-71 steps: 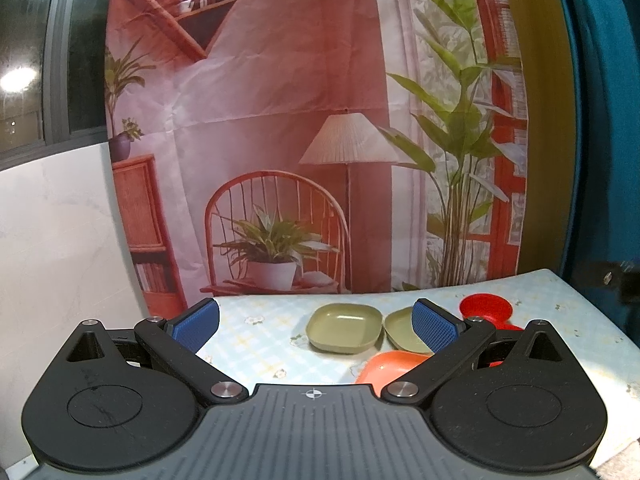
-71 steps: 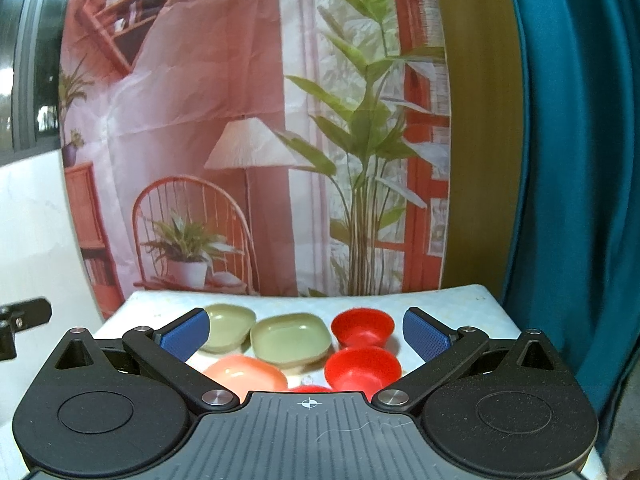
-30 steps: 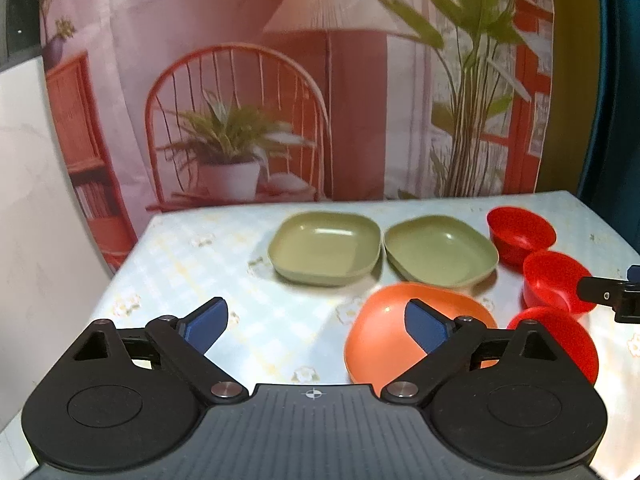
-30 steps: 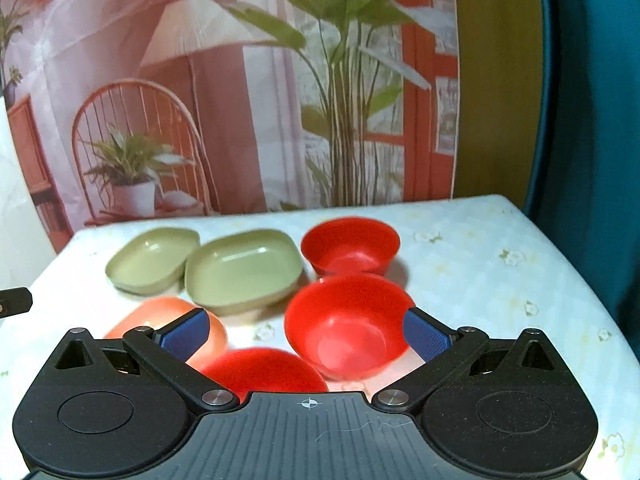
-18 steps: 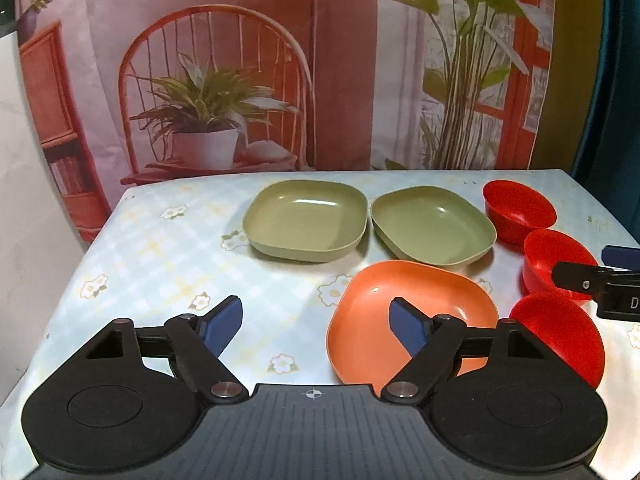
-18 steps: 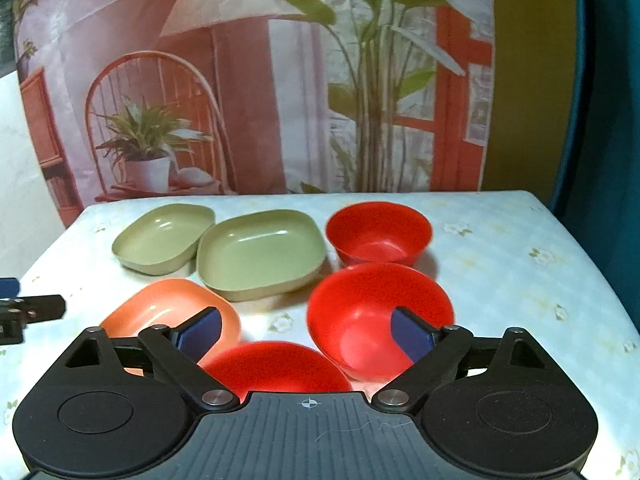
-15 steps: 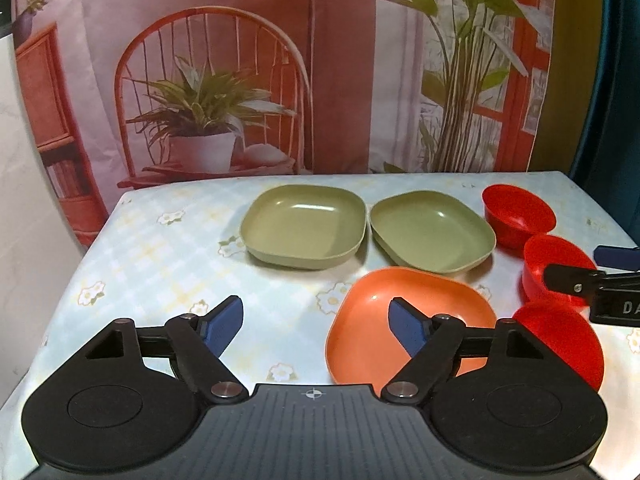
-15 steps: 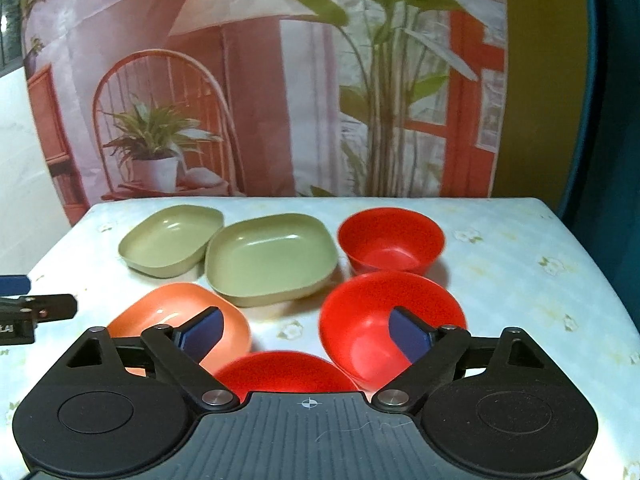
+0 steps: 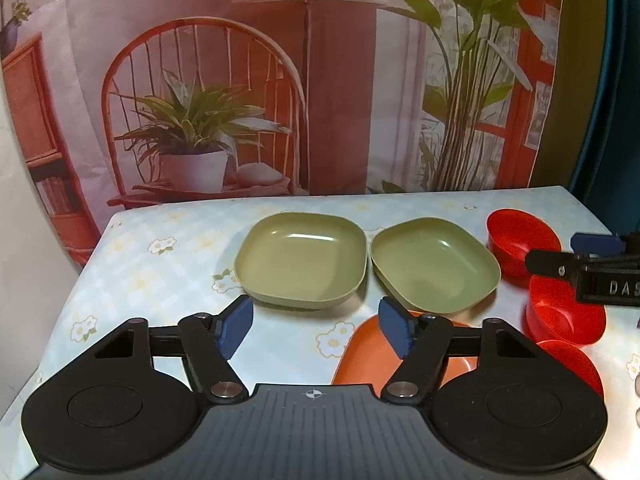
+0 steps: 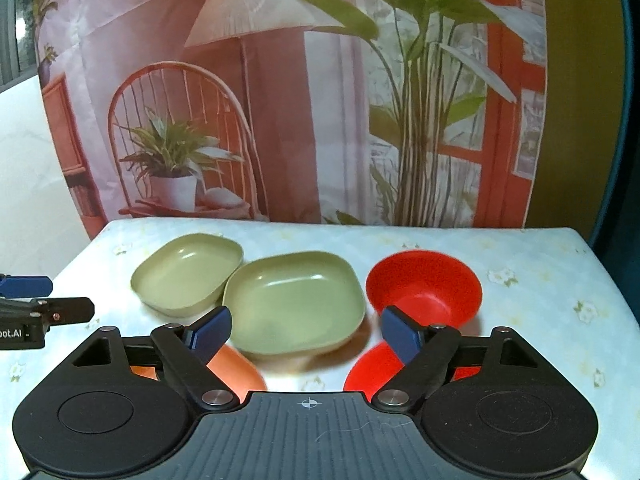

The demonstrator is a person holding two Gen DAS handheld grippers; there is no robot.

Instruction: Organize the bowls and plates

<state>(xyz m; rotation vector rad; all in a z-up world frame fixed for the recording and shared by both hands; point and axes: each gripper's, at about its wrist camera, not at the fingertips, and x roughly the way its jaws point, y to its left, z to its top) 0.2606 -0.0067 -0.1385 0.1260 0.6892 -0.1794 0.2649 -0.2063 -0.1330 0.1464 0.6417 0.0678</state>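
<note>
Two olive-green square plates stand side by side on the table, the left plate [image 9: 302, 262] [image 10: 186, 276] and the right plate [image 9: 434, 264] [image 10: 294, 300]. An orange plate [image 9: 360, 356] [image 10: 236, 368] lies in front of them. Three red bowls line the right side: far [image 9: 520, 240] [image 10: 424, 288], middle [image 9: 564, 316] [image 10: 372, 368], near [image 9: 576, 364]. My left gripper [image 9: 316, 328] is open and empty above the table, just before the left green plate. My right gripper [image 10: 306, 332] is open and empty over the right green plate's near edge.
The table [image 9: 160, 264] has a pale flowered cloth. A printed backdrop [image 9: 320, 80] hangs behind its far edge, a teal curtain [image 10: 630, 120] at the right. The right gripper's fingers show in the left wrist view [image 9: 560, 264], the left gripper's in the right wrist view [image 10: 60, 308].
Both grippers have moved forward and lower toward the dishes. Their jaws have narrowed somewhat but stay open. The dishes have not moved.
</note>
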